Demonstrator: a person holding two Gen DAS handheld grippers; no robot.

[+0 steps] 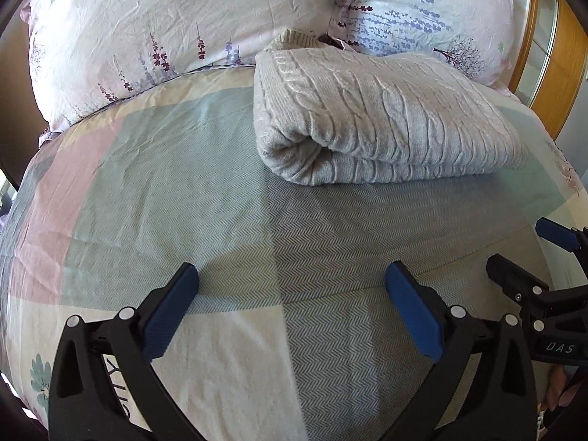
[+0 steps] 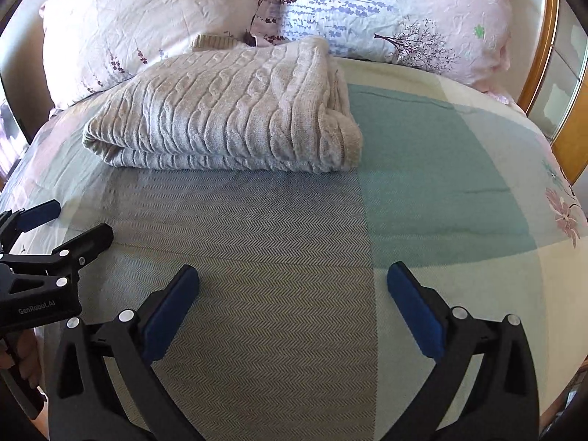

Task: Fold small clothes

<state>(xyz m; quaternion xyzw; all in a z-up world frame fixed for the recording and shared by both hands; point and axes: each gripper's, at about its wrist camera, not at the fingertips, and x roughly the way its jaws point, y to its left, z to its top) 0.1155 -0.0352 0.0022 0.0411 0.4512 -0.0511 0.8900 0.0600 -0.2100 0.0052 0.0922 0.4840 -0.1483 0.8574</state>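
Already folded, the sweater [image 1: 371, 117] lay on the bed [image 1: 183, 198]; both my hand-held grippers, left [image 1: 290, 286] and right [image 2: 292, 286], hung released, next likely another garment.

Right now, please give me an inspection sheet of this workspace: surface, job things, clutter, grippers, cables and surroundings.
Surface: bed cover, patchwork print, lightly wrinkled.
Job's things: knitted sweater, folded in layers, lying near the pillows.
Clutter: nothing seen.
Grippers: left gripper open, holding nothing; right gripper open, holding nothing; both short of the sweater.
Cables: nothing seen.
Surroundings: two floral pillows behind the sweater; wooden frame at right.
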